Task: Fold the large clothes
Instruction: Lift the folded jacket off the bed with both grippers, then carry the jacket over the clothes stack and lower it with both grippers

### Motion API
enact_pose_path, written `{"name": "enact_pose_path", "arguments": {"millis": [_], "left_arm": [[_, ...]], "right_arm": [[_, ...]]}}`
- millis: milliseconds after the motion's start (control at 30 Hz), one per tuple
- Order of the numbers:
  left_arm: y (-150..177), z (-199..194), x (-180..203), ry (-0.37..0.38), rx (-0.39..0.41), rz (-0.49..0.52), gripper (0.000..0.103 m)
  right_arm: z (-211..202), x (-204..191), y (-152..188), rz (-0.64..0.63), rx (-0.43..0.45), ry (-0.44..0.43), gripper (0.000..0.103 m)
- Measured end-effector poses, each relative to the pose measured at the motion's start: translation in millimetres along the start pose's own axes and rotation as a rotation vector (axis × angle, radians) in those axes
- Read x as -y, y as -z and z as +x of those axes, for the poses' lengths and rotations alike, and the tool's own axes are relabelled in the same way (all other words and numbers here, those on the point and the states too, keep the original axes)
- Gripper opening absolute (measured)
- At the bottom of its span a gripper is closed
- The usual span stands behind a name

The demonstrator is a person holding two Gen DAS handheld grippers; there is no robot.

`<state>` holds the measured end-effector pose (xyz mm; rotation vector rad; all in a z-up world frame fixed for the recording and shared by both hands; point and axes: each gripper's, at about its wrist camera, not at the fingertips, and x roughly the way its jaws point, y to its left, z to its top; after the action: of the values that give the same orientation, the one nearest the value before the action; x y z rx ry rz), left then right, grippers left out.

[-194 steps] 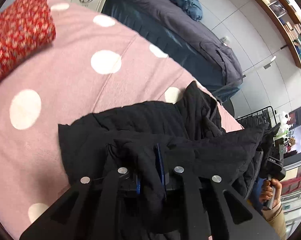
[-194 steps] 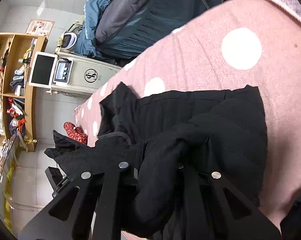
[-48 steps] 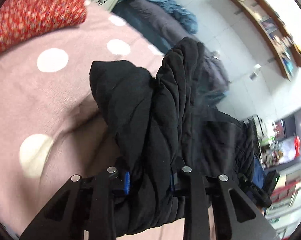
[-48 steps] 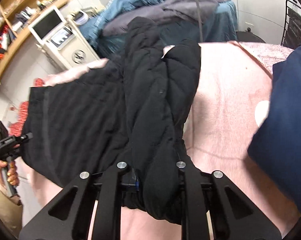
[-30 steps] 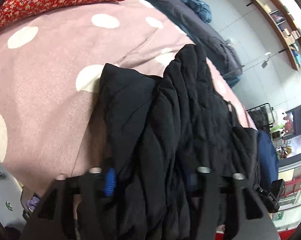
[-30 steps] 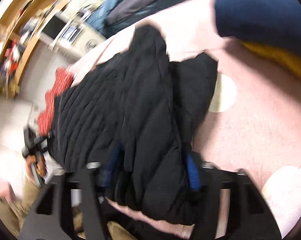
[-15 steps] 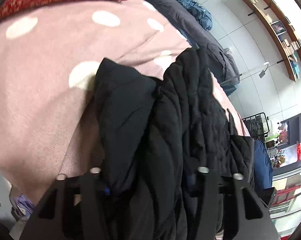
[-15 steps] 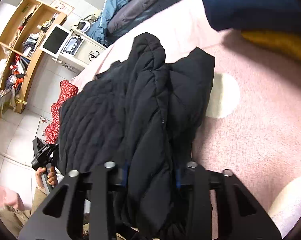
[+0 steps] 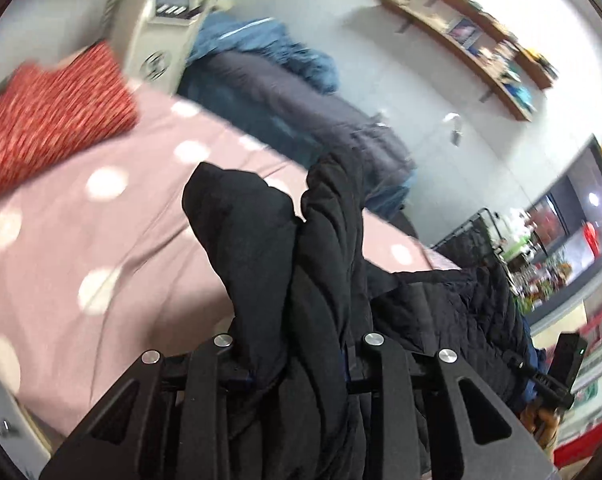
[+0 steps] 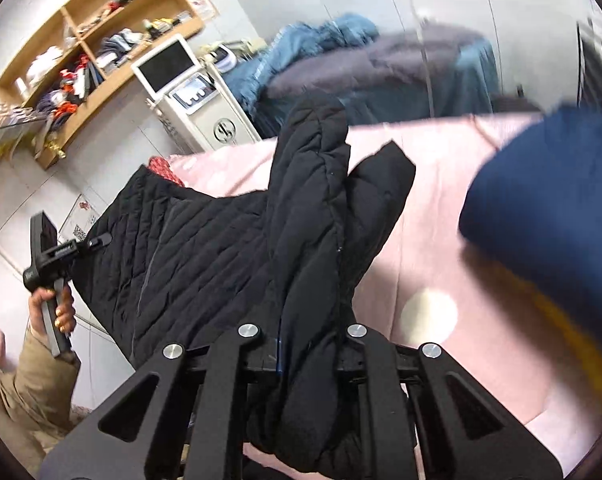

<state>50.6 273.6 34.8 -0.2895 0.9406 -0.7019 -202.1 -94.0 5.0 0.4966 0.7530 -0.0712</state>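
Over the pink polka-dot bed point(image 9: 61, 248), we hold 1 black quilted jacket point(image 10: 309, 248) up with 2 grippers.
Left gripper point(image 9: 297, 360) and right gripper point(image 10: 305, 344) have both just been closing and each now clamps a bunched fold of it. Jacket hangs between them, far end draped toward the bed. Navy garment point(image 10: 549, 200) lies right, red pillow point(image 9: 49, 120) far left.

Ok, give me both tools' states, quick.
Left tool: jaws just closing, shut on the black jacket.
Right tool: jaws just closing, shut on the same black jacket.
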Motion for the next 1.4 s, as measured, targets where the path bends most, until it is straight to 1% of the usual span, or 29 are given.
{"name": "enact_pose_path", "arguments": {"millis": [100, 167, 233, 333, 367, 400, 467, 500, 533, 567, 600, 633, 700, 733, 767, 833, 867, 900, 933, 967, 1000, 1033, 1067, 1133, 1167, 1267, 1300, 1367, 1400], "left_arm": [[-19.4, -1.1, 42.6, 0.063, 0.025, 0.077, 0.026], [-28.7, 1.9, 73.1, 0.105, 0.035, 0.127, 0.026], [-40.7, 12.2, 117.2, 0.162, 0.043, 0.192, 0.025], [-54.2, 27.6, 183.3, 0.26, 0.051, 0.277, 0.025], [-56.7, 31.9, 198.9, 0.285, 0.053, 0.296, 0.025], [-60.4, 39.1, 225.2, 0.326, 0.056, 0.324, 0.025], [-62.2, 56.0, 276.2, 0.406, 0.065, 0.37, 0.025], [-61.8, 65.5, 290.4, 0.431, 0.063, 0.379, 0.025], [-58.1, 82.3, 319.6, 0.473, 0.048, 0.388, 0.025], [-52.4, 98.0, 340.3, 0.503, 0.033, 0.394, 0.025], [-45.7, 116.0, 360.8, 0.529, 0.014, 0.401, 0.025], [-39.7, 131.4, 374.4, 0.547, -0.009, 0.4, 0.025], [-20.2, 180.5, 409.3, 0.587, -0.109, 0.372, 0.026], [-8.9, 202.8, 422.1, 0.596, -0.162, 0.364, 0.026], [9.9, 236.2, 439.6, 0.578, -0.237, 0.385, 0.026], [37.5, 284.8, 454.9, 0.511, -0.34, 0.41, 0.027], [54.6, 313.9, 456.4, 0.429, -0.383, 0.418, 0.028], [62.8, 333.8, 451.9, 0.381, -0.419, 0.396, 0.031], [68.9, 351.5, 442.8, 0.361, -0.46, 0.344, 0.034], [73.3, 368.7, 427.1, 0.376, -0.498, 0.25, 0.04], [74.4, 376.2, 416.5, 0.392, -0.517, 0.195, 0.045], [76.4, 382.2, 409.1, 0.402, -0.535, 0.162, 0.05], [77.7, 384.6, 408.2, 0.394, -0.54, 0.175, 0.052], [80.8, 384.1, 410.5, 0.349, -0.523, 0.234, 0.068], [81.4, 381.9, 412.6, 0.321, -0.505, 0.26, 0.071], [81.4, 372.8, 415.8, 0.301, -0.479, 0.287, 0.076], [80.6, 371.2, 418.9, 0.292, -0.471, 0.291, 0.08], [81.8, 361.2, 418.0, 0.29, -0.438, 0.298, 0.083], [71.5, 360.4, 417.0, 0.29, -0.423, 0.302, 0.085]], "right_arm": [[-33.4, 7.2, -20.2, -0.027, 0.058, 0.019, 0.012], [-65.7, 19.0, -31.1, -0.03, 0.109, 0.041, 0.012], [-96.1, 24.8, -40.2, -0.048, 0.166, 0.082, 0.011], [-158.1, 40.0, -51.5, -0.069, 0.261, 0.165, 0.011], [-179.8, 46.6, -53.9, -0.062, 0.293, 0.184, 0.011], [-194.8, 49.7, -57.5, -0.059, 0.311, 0.2, 0.011], [-243.6, 67.3, -62.1, -0.049, 0.382, 0.275, 0.011], [-263.2, 77.0, -61.8, -0.036, 0.407, 0.303, 0.011], [-278.6, 85.8, -61.2, -0.025, 0.426, 0.327, 0.011], [-303.2, 101.8, -59.1, -0.002, 0.46, 0.383, 0.011], [-315.9, 112.3, -56.7, 0.017, 0.476, 0.414, 0.011], [-335.7, 133.1, -51.2, 0.067, 0.495, 0.444, 0.011], [-363.2, 166.8, -36.0, 0.143, 0.527, 0.523, 0.011], [-370.8, 180.9, -29.0, 0.174, 0.531, 0.546, 0.011], [-383.7, 207.9, -13.8, 0.262, 0.542, 0.558, 0.012], [-397.3, 251.7, 16.6, 0.405, 0.546, 0.591, 0.012], [-395.4, 279.2, 36.8, 0.481, 0.51, 0.636, 0.012], [-389.9, 305.5, 59.2, 0.575, 0.486, 0.639, 0.012], [-385.1, 323.3, 75.1, 0.639, 0.468, 0.624, 0.014], [-377.1, 342.0, 94.6, 0.695, 0.453, 0.589, 0.015], [-370.5, 357.7, 116.0, 0.738, 0.49, 0.515, 0.017], [-366.8, 364.6, 127.4, 0.774, 0.526, 0.469, 0.02], [-364.4, 368.7, 132.7, 0.795, 0.543, 0.45, 0.022], [-358.4, 368.8, 131.8, 0.794, 0.559, 0.466, 0.027], [-353.4, 368.3, 129.1, 0.792, 0.555, 0.48, 0.028], [-351.9, 371.4, 127.4, 0.821, 0.558, 0.488, 0.03], [-354.2, 373.1, 128.0, 0.836, 0.56, 0.482, 0.032], [-350.9, 368.9, 130.3, 0.858, 0.562, 0.484, 0.039], [-344.1, 364.7, 137.7, 0.861, 0.565, 0.486, 0.041]]}}
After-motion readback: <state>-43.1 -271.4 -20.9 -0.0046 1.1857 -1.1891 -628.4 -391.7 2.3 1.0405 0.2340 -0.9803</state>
